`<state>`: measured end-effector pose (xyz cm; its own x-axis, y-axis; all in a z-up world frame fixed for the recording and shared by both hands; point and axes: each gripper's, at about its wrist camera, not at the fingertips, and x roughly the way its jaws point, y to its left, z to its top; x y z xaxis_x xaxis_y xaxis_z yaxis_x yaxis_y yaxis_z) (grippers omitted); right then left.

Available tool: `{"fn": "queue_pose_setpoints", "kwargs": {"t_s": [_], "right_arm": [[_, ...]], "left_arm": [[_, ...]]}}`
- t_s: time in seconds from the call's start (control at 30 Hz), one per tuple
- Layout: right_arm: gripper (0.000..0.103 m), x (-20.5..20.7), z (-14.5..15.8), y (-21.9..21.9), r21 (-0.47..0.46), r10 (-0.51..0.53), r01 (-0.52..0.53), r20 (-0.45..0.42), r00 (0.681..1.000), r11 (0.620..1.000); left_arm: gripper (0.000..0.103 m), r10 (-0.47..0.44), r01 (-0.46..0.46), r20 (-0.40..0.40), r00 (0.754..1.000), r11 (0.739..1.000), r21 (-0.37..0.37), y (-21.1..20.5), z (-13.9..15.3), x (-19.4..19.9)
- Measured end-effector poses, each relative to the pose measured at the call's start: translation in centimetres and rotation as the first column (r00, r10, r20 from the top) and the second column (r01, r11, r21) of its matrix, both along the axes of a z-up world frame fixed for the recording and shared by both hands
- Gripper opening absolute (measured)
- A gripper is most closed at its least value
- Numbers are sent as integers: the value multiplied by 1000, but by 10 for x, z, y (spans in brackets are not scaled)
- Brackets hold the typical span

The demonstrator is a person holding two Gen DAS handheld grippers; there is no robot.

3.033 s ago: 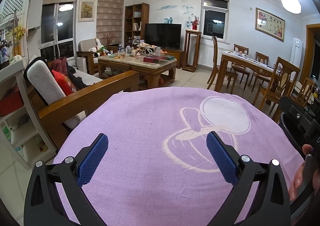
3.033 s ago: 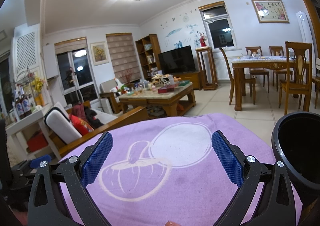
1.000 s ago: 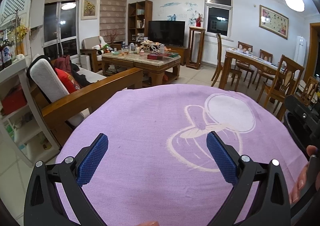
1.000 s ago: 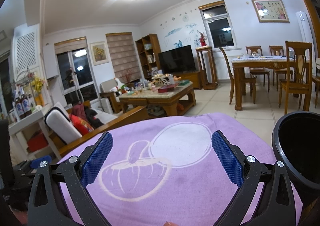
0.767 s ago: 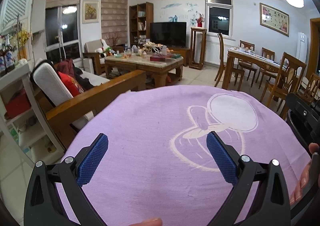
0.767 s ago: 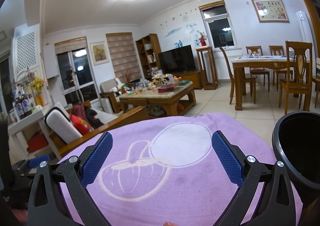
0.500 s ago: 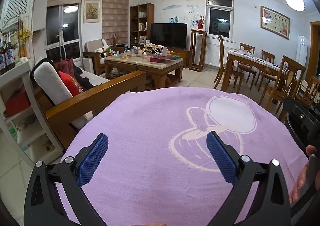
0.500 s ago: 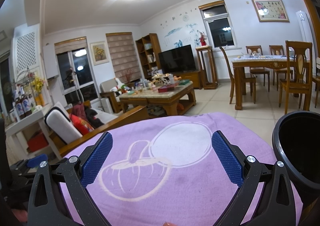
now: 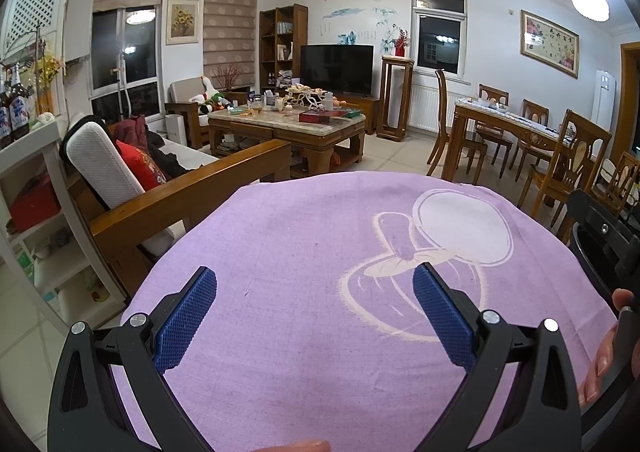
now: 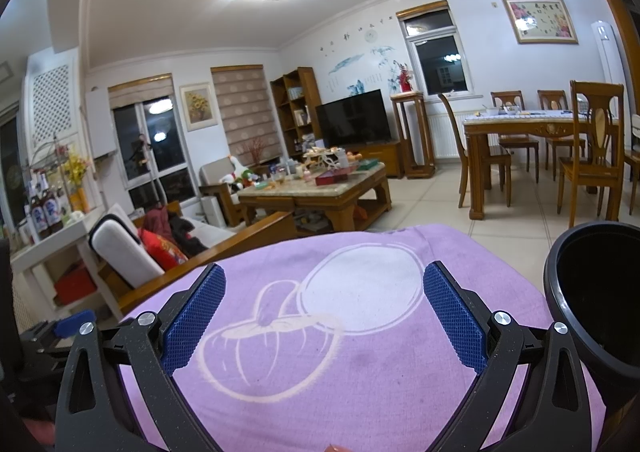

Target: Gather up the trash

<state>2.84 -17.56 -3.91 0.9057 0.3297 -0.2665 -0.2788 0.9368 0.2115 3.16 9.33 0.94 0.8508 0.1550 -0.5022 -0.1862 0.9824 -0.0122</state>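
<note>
Left gripper (image 9: 314, 310): spread wide over the purple cloth (image 9: 320, 252), nothing between the blue pads (image 9: 184, 318).
Right gripper (image 10: 324, 316): likewise spread wide and empty.
Trash: none visible on the cloth; whereabouts cannot be told.
Bin (image 10: 596, 300): black, round, open-topped, at the right edge of the cloth, beside the right gripper.
Handling: unknown until trash appears; probably light, crushable scraps, best pinched across the middle.
Surface: soft woven cloth with a pale printed figure; bare and likely to bunch if dragged.
Room: living room beyond, with coffee table (image 9: 288, 123) cluttered, sofa (image 9: 168, 179) left, dining table (image 10: 532, 123) and chairs right, television (image 9: 337, 63) on far wall.
</note>
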Motion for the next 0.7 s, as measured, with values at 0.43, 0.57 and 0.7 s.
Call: {"fn": "queue_pose_setpoints", "kwargs": {"t_s": [0.43, 0.57, 0.7], "right_arm": [[98, 1, 0, -1, 0, 0, 0, 0, 1000, 1000], [98, 1, 0, -2, 0, 0, 0, -1, 1000, 1000], [98, 1, 1, -2, 0, 1, -1, -1, 1000, 1000]], "left_arm": [[98, 1, -1, -3, 1000, 1000, 2, 0, 0, 3], [98, 3, -3, -4, 1000, 1000, 2, 0, -1, 3], [98, 1, -1, -9, 1000, 1000, 2, 1, -3, 4]]}}
